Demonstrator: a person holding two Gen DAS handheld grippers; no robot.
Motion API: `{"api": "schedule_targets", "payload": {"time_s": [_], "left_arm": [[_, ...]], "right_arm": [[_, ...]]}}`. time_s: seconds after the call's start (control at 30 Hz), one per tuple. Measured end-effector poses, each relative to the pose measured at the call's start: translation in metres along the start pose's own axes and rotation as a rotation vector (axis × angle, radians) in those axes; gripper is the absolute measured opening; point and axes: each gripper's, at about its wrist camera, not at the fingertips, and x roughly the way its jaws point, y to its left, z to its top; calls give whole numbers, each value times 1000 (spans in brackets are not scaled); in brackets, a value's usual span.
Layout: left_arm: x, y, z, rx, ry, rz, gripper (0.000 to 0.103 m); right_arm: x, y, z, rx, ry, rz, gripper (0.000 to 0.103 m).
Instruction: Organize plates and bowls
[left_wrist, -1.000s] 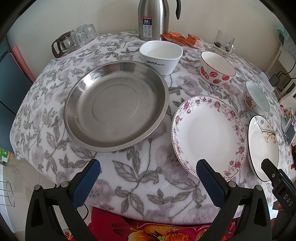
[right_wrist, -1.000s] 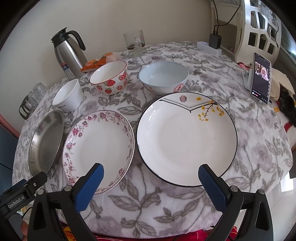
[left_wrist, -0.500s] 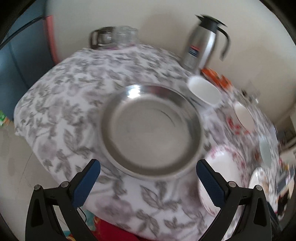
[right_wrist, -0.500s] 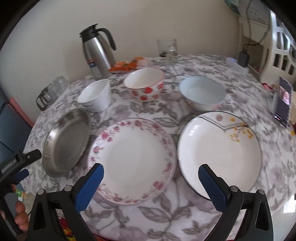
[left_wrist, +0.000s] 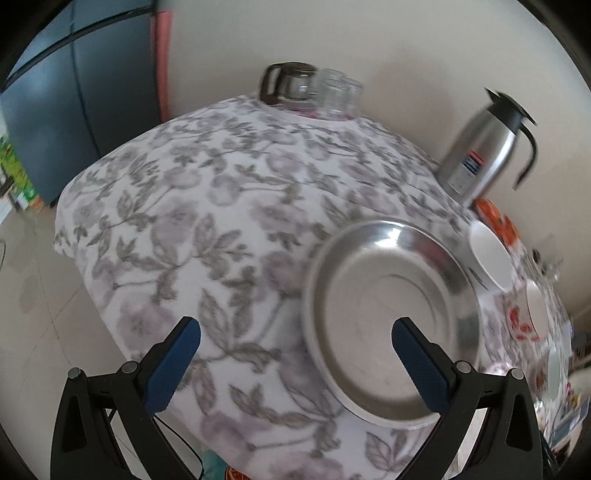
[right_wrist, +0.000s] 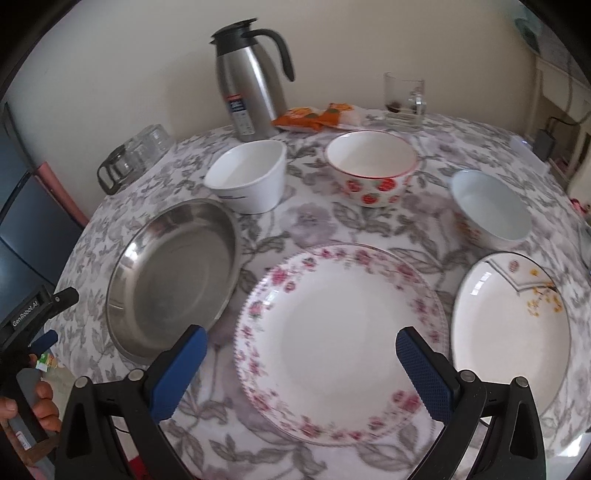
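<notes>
A steel dish (right_wrist: 170, 273) lies at the table's left. Right of it lie a pink-flowered plate (right_wrist: 340, 332) and a black-rimmed plate (right_wrist: 509, 325). Behind them stand a white square bowl (right_wrist: 247, 177), a strawberry bowl (right_wrist: 371, 166) and a pale blue bowl (right_wrist: 491, 206). My right gripper (right_wrist: 301, 363) is open, low over the flowered plate's near edge, holding nothing. In the left wrist view my left gripper (left_wrist: 295, 354) is open and empty above the near-left rim of the steel dish (left_wrist: 388, 317). The left gripper (right_wrist: 33, 325) shows at the left edge, held by a hand.
A steel thermos (right_wrist: 251, 74), orange snack packets (right_wrist: 314, 114) and a glass mug (right_wrist: 404, 99) stand at the back. A glass pot with glasses (left_wrist: 310, 88) sits at the far left edge. The flowered cloth (left_wrist: 207, 221) drapes over the table edge; floor lies left.
Both grippers have swung to the left. The left view now looks past the steel dish to the table's left side; the right view has shifted from the black-rimmed plate to the flowered plate.
</notes>
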Motion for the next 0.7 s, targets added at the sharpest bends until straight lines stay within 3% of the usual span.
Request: {"api": "schedule_targets", "payload": {"time_s": [0.2, 0.33, 0.47, 0.7], "left_arm": [[9, 16, 7, -23, -32, -45, 103], [15, 13, 12, 9, -57, -141, 103], [29, 5, 14, 40, -3, -207, 103], [51, -1, 13, 69, 51, -196, 103]], "right_arm": [[18, 23, 10, -36, 14, 24, 103], [30, 37, 18, -65, 13, 32, 103], [40, 45, 25, -85, 12, 54, 95], [66, 57, 35, -131, 40, 78, 87]]}}
